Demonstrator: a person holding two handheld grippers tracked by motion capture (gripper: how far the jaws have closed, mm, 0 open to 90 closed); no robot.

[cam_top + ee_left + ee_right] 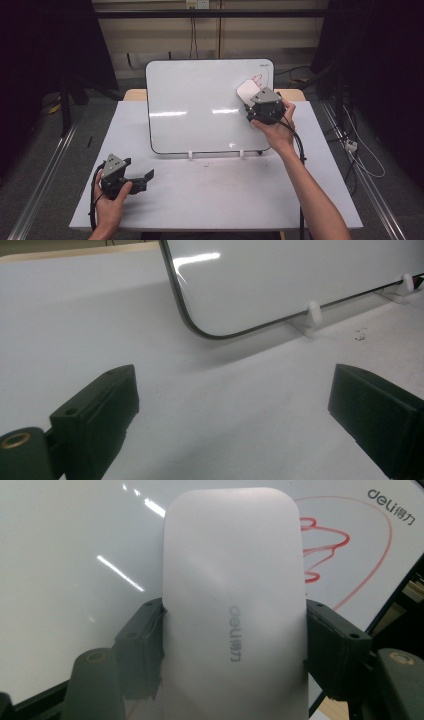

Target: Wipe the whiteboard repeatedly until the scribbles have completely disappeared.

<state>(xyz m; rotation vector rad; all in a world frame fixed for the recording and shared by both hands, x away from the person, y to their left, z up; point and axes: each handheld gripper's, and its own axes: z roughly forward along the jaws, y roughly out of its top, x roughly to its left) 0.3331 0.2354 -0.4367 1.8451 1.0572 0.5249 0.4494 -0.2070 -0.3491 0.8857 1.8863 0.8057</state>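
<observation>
The left gripper [142, 176] lies nearest the camera in the high view, low over the front left of the table [210, 200], held by the left hand [111, 202]. In the left gripper view its jaws stand wide apart with nothing between them, above bare table surface.

The right gripper [248, 100], held by the right hand [277, 131], is clamped on one eraser [234, 610]. The jaws press on the eraser's two long sides. The eraser is a white, smooth, oblong block with rounded corners; grey "deli" lettering runs along its upper face. It is held against the upper right area of the whiteboard [200, 100], beside the red drawing [325, 555].

The whiteboard is white, glossy, with a dark rim and rounded corners. It stands tilted back at the far middle of the table on two small white feet [190, 154]. A grey "deli" mark is printed in its top right corner. The red drawing consists of a curved outer line and smaller wavy strokes inside it.

Count: one whiteboard, one eraser, two grippers, two feet, one table.
</observation>
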